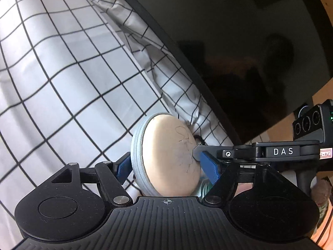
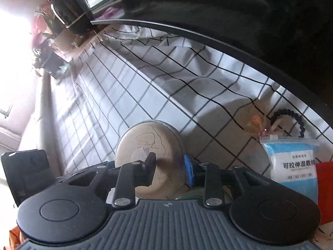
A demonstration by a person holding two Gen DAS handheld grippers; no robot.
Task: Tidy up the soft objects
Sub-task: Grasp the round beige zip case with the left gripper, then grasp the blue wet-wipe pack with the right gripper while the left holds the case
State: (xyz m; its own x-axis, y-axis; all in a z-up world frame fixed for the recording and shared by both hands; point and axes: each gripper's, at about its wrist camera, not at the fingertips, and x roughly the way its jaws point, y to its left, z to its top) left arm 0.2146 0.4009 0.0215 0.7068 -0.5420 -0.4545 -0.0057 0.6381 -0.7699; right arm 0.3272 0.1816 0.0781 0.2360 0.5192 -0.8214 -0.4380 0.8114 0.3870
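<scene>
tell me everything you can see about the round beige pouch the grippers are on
The round pouch is a flat disc with a smooth beige face, marked with thin dark scribbles, and a light grey zipped rim. It stands on edge, tilted, over the grid-patterned white cloth. The left gripper clamps it across its thickness. The right gripper has a finger on its beige face; whether it grips is unclear.

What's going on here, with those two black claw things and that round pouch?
A person is working two hand-held grippers over a checked cloth. The left gripper clamps a round beige pouch on edge between its blue pads. The right gripper comes in from the side, one tip against the pouch's flat face, its jaws partly closed. A blue-and-white packet and a black cord loop lie nearby.
</scene>
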